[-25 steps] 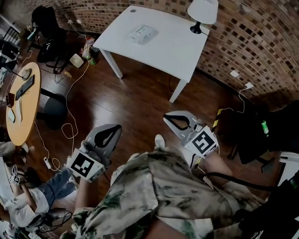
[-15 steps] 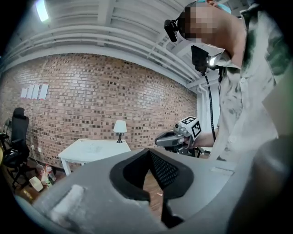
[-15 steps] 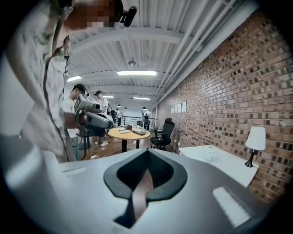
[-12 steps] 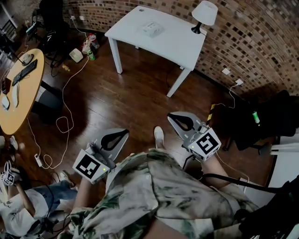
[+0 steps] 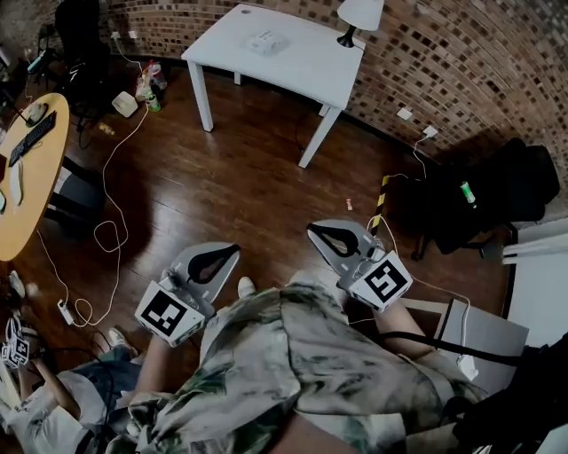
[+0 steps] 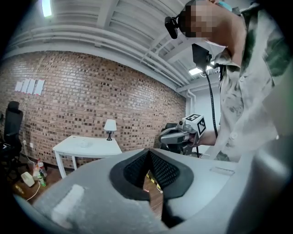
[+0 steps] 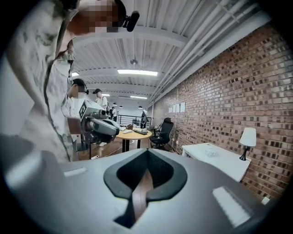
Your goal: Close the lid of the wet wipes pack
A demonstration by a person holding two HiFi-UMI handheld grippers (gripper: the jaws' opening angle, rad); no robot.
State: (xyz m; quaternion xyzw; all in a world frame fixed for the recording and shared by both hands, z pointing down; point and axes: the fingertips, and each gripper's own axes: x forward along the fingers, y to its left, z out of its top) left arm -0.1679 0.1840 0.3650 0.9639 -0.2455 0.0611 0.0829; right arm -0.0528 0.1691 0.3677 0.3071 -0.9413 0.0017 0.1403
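Note:
The wet wipes pack (image 5: 266,42) is a small white packet lying on the white table (image 5: 302,66) far off at the top of the head view; its lid is too small to make out. It also shows faintly as the pack (image 6: 84,144) in the left gripper view and the pack (image 7: 211,152) in the right gripper view. My left gripper (image 5: 232,249) and right gripper (image 5: 312,230) are held close to my body over the wooden floor, well short of the table. Both have their jaws together with nothing between them.
A white lamp (image 5: 359,16) stands on the table's far corner by the brick wall. A round wooden desk (image 5: 31,177) with a keyboard is at the left, cables (image 5: 106,230) trail on the floor, and a black chair (image 5: 493,191) stands at the right. A seated person (image 5: 44,412) is at bottom left.
The table and pack have slid toward the top of the head view and look smaller, with more floor showing before them. Both grippers stay shut near my body.

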